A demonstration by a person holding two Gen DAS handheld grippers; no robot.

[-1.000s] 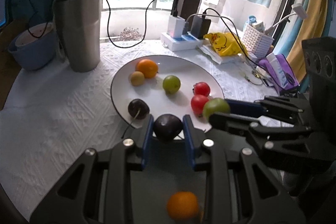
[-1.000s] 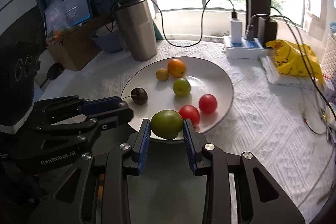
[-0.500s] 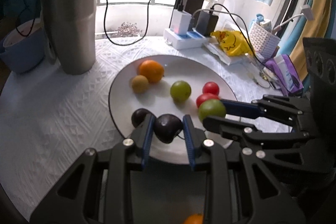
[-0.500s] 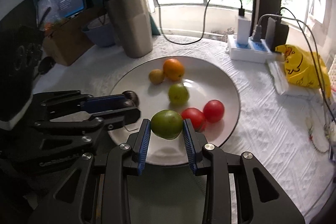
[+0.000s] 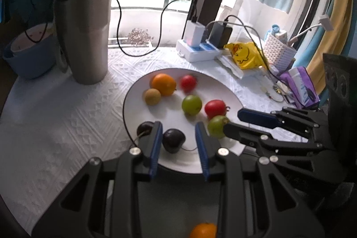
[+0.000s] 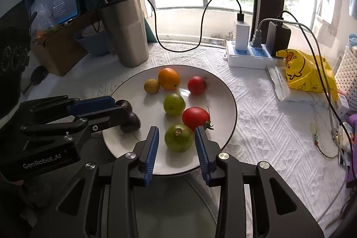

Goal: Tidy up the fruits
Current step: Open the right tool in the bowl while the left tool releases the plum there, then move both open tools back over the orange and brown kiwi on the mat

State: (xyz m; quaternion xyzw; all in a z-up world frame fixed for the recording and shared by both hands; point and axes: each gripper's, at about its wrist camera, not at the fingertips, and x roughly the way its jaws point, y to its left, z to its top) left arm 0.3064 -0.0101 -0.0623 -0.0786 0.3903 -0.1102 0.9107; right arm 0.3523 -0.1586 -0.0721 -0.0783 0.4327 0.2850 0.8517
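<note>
Lettering "GenRobot.AI" marks your left gripper (image 6: 125, 114), spread around a dark plum (image 5: 173, 140); your right gripper (image 6: 177, 144) is spread around a green fruit (image 6: 178, 140) on the plate (image 6: 223, 90).

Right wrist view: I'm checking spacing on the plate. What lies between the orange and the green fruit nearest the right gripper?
In the right wrist view, another green fruit lies between the orange and the near green fruit.
</note>
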